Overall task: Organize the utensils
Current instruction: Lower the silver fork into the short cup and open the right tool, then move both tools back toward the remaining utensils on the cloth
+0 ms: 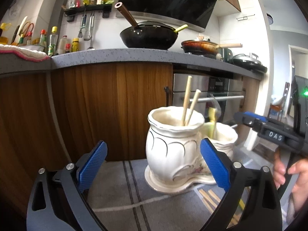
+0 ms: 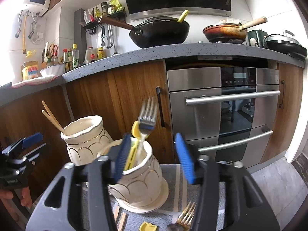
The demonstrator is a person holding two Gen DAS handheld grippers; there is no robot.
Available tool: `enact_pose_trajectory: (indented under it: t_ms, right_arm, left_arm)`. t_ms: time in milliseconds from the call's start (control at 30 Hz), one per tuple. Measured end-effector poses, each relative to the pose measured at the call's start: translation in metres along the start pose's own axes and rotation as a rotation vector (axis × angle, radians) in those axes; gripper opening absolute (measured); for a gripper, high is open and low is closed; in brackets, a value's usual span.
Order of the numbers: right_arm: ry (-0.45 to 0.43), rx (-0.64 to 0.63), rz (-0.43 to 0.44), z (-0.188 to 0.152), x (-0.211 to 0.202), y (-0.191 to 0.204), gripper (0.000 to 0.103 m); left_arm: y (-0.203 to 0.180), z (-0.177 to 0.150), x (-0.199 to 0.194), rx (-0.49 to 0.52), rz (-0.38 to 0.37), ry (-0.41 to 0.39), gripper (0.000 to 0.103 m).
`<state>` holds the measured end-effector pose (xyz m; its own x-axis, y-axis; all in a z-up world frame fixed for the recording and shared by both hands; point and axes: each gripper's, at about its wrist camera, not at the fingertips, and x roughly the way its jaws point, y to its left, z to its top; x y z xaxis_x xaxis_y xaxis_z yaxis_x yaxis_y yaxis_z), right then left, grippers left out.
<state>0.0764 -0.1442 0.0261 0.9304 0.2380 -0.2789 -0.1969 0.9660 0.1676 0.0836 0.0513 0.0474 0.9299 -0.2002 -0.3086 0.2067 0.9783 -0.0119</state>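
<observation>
Right gripper (image 2: pixel 152 157) spread, straddling right pot (image 2: pixel 142 181) holding fork (image 2: pixel 147 119); left gripper (image 1: pixel 154 165) spread. Second fork (image 2: pixel 185 214) flat at cloth near edge: thin, stiff, slippery, pinch mid-handle.

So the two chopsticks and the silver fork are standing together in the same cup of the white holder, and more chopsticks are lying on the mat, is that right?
Not quite. The chopsticks stand in one cup of the white holder, while the silver fork stands in the other cup with a yellow utensil, as the right wrist view shows. More chopsticks do lie on the mat.
</observation>
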Motion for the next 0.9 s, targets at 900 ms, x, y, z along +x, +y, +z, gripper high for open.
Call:
enact_pose_trajectory:
  t_ms: [900]
  right_arm:
    - [0.259, 0.026, -0.165, -0.065, -0.039, -0.04, 0.097]
  left_arm:
    - [-0.056, -0.05, -0.011, 0.022, -0.041, 0.291, 0.098]
